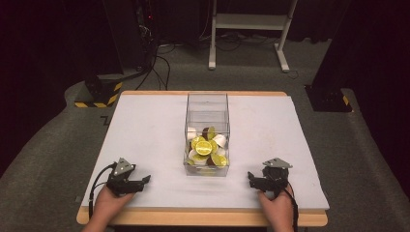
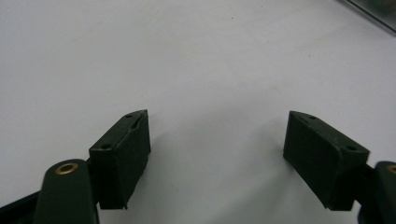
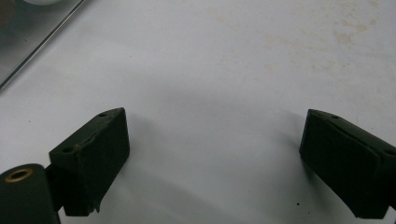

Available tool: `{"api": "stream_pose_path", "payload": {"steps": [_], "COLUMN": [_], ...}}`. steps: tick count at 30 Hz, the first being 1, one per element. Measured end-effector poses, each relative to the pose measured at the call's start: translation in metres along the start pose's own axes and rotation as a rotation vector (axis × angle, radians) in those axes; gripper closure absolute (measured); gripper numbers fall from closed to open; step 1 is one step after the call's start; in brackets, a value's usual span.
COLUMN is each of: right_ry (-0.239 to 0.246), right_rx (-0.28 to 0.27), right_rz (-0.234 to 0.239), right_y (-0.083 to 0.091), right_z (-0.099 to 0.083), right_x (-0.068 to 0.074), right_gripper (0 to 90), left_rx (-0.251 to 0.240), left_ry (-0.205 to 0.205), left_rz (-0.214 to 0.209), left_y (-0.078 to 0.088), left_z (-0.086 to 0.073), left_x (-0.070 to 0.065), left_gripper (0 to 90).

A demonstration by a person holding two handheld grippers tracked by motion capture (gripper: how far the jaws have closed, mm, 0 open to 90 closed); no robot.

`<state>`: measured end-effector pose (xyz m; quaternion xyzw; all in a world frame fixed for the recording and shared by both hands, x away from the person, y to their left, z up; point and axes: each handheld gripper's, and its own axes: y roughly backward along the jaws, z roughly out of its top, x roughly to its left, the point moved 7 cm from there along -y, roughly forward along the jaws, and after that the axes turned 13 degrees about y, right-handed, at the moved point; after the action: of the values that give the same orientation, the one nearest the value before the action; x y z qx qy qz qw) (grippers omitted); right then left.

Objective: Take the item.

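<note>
**Both grippers idle, box between them**

While both hands rest at the near edge, the white table (image 1: 145,121) carries a clear plastic box (image 1: 207,104) at its centre — long axis running away from the person. Inside the box's near half sits a heap of capsules (image 1: 207,147), yellow-lidded, white and brown. The left gripper (image 1: 144,180) lies near-left of the box, jaws spread wide, nothing between them; the right gripper (image 1: 251,178) lies near-right, jaws likewise apart and empty. Both point inward toward the box — neither touches it. In each gripper view the box's edge shows at an upper corner.
</note>
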<state>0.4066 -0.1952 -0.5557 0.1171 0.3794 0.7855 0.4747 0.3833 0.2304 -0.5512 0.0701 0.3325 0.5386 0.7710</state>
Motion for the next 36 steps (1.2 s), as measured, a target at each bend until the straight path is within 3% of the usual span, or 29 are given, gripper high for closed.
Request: {"api": "stream_pose_path", "payload": {"steps": [23, 24, 36], "right_ry": [-0.007, -0.007, -0.005], "right_rx": [0.004, 0.004, 0.003], "right_rz": [0.005, 0.005, 0.003], "right_y": [0.0001, 0.0001, 0.0002], "right_z": [0.0, 0.0, 0.0], "right_x": [0.0002, 0.0002, 0.0002], "right_gripper": [8.1, 8.1, 8.2], "left_rx": [-0.012, -0.001, -0.013], "left_ry": [0.011, -0.012, 0.01], "left_rz": [-0.001, 0.012, 0.038], "left_y": [-0.0008, -0.0002, -0.0019], "left_z": [0.0007, -0.0002, 0.0007], "left_x": [-0.0009, 0.0001, 0.0007], "left_gripper": [23.2, 22.9, 19.3]}}
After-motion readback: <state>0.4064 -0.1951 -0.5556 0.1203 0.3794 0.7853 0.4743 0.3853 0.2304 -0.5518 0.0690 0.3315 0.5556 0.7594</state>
